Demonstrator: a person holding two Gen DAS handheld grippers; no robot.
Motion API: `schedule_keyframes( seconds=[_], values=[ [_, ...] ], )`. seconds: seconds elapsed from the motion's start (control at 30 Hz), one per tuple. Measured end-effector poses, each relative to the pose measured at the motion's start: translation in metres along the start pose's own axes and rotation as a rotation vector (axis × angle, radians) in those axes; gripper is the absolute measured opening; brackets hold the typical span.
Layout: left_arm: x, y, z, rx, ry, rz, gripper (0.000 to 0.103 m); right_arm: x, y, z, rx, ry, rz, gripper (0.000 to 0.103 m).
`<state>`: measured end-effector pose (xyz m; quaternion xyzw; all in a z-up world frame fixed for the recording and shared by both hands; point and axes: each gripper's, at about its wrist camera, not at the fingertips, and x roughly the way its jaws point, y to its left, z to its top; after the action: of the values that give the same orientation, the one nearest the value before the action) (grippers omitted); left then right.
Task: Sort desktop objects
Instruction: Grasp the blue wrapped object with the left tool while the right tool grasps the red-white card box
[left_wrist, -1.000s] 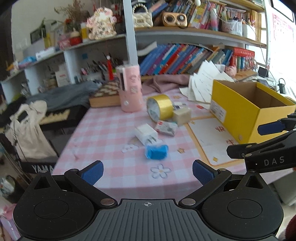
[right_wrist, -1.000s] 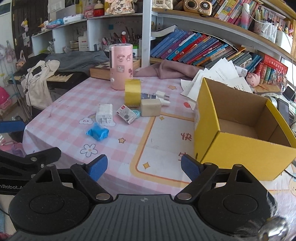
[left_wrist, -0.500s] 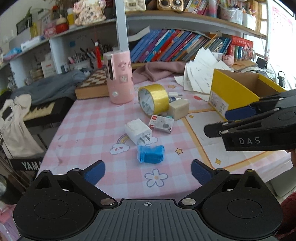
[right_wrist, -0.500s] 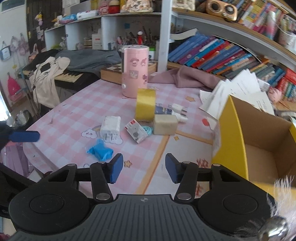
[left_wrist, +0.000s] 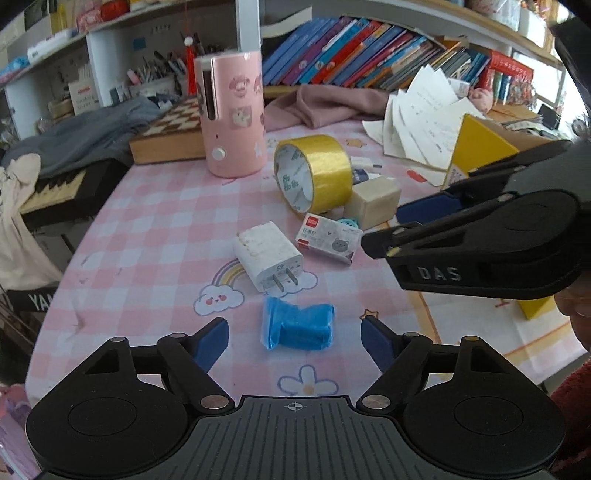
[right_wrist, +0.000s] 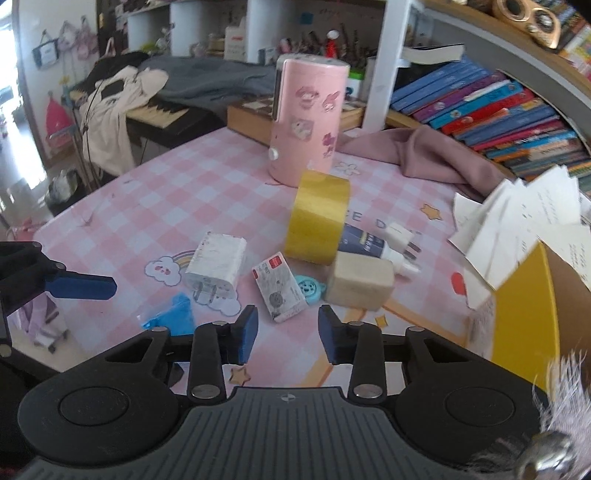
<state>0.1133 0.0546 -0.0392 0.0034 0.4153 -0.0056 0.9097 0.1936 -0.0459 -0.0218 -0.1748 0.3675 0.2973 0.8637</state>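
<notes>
On the pink checked tablecloth (left_wrist: 155, 229) lies a crumpled blue packet (left_wrist: 297, 326). It sits between the fingers of my left gripper (left_wrist: 294, 341), whose jaws are closing; the pads stand clear of it on both sides. Beyond it lie a white charger (left_wrist: 267, 256), a small printed card box (left_wrist: 328, 243), a beige block (left_wrist: 375, 203) and an upright yellow tape roll (left_wrist: 314, 173). My right gripper (right_wrist: 288, 328) hovers just short of the card box (right_wrist: 279, 291), jaws drawn close together with nothing between them. The yellow cardboard box (right_wrist: 524, 306) stands open at the right.
A tall pink cylinder (left_wrist: 232, 110) stands behind the tape. A dark tube (right_wrist: 364, 242) and a white plug (right_wrist: 400, 234) lie behind the beige block. Loose papers (left_wrist: 424, 110) lean on the yellow box. A pink cloth, a chessboard and bookshelves line the back.
Both grippers have moved in towards the cluster and tipped down. The left jaws have narrowed around the blue packet. The right jaws have gone from wide to nearly together.
</notes>
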Motion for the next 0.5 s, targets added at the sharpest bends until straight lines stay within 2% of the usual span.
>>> schedule_keyframes(
  seconds=[0.27,0.5],
  values=[
    [0.025,0.000,0.008,-0.023,0.058,0.000,0.073,0.038,-0.003,0.014,-0.069,0.044,0.050,0.029],
    [0.038,0.003,0.010,-0.034,0.088,0.008,0.055,0.058,-0.001,0.018,-0.119,0.070,0.072,0.032]
  ],
)
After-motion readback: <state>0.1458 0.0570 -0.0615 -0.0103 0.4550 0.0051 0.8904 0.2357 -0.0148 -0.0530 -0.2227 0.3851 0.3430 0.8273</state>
